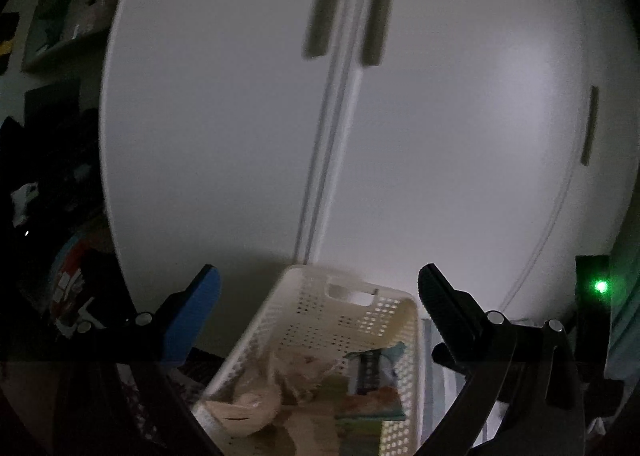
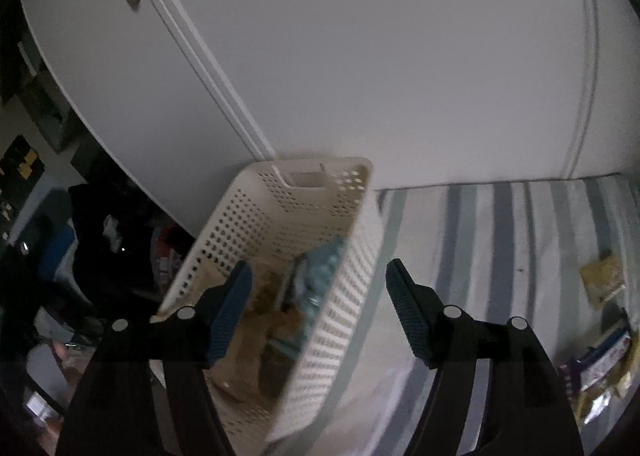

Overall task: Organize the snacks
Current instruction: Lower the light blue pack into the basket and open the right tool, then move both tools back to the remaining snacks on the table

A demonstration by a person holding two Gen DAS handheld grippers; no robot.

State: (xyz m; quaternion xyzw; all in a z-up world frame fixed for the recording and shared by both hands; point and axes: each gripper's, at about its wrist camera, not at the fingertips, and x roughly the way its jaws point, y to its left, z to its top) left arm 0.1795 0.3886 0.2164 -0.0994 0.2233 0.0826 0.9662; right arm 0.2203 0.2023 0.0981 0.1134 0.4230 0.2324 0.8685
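Beside the basket (image 2: 362, 256), striped bedding (image 2: 500, 240) lies bare toward the wardrobe (image 2: 360, 55).

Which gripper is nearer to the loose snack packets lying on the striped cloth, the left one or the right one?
Right. The right gripper hangs open at the basket, with the loose packets on the striped cloth to its right. The left wrist view shows no loose packets; the left gripper hangs over the basket.
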